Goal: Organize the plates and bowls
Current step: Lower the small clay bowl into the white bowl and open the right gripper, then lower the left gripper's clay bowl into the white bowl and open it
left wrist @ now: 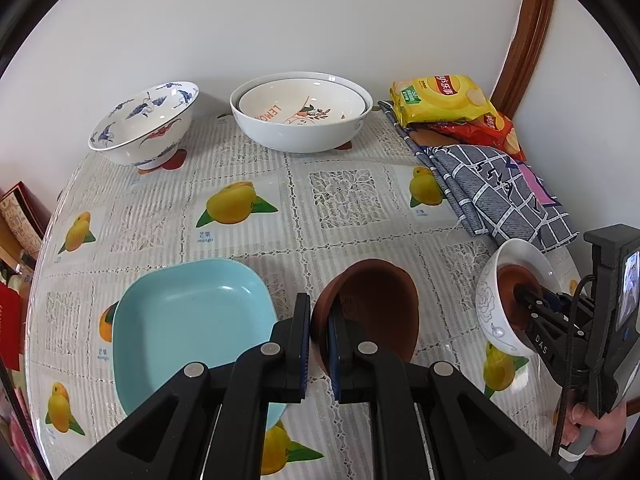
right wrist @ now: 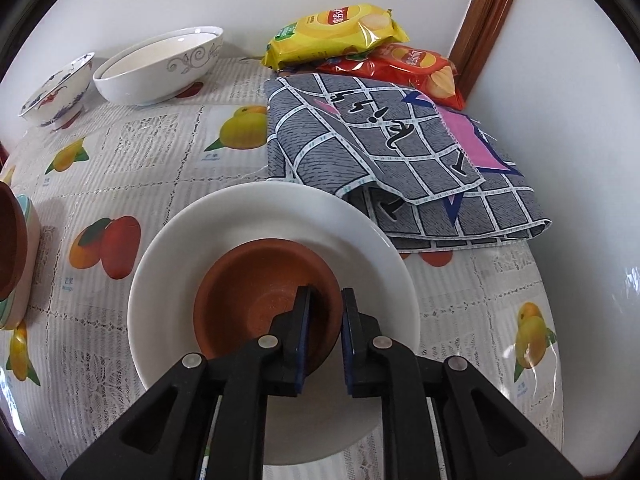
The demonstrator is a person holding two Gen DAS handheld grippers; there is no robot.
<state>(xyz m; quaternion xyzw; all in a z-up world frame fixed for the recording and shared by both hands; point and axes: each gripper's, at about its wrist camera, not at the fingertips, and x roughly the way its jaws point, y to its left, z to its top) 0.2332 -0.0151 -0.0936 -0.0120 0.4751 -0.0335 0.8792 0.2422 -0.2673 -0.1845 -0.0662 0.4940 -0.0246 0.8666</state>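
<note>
My left gripper (left wrist: 319, 308) is shut on the rim of a brown clay bowl (left wrist: 376, 304), which is tilted just right of a light blue square plate (left wrist: 188, 328). A second brown bowl (right wrist: 248, 280) sits inside a white bowl (right wrist: 248, 216) on the fruit-print tablecloth (right wrist: 160, 148). My right gripper (right wrist: 326, 296) straddles that bowl's near rim, one finger inside and one outside, with a small gap, so it is open. In the left wrist view, the right gripper (left wrist: 520, 294) reaches into the white bowl (left wrist: 490, 300) at the far right.
At the back stand a large white bowl (left wrist: 300, 132) with a lemon-print dish inside and a blue-and-white bird bowl (left wrist: 144, 124). A grey checked cloth (right wrist: 392, 148) and chip bags (right wrist: 340, 28) fill the right corner beside the wall and a wooden frame (right wrist: 488, 12).
</note>
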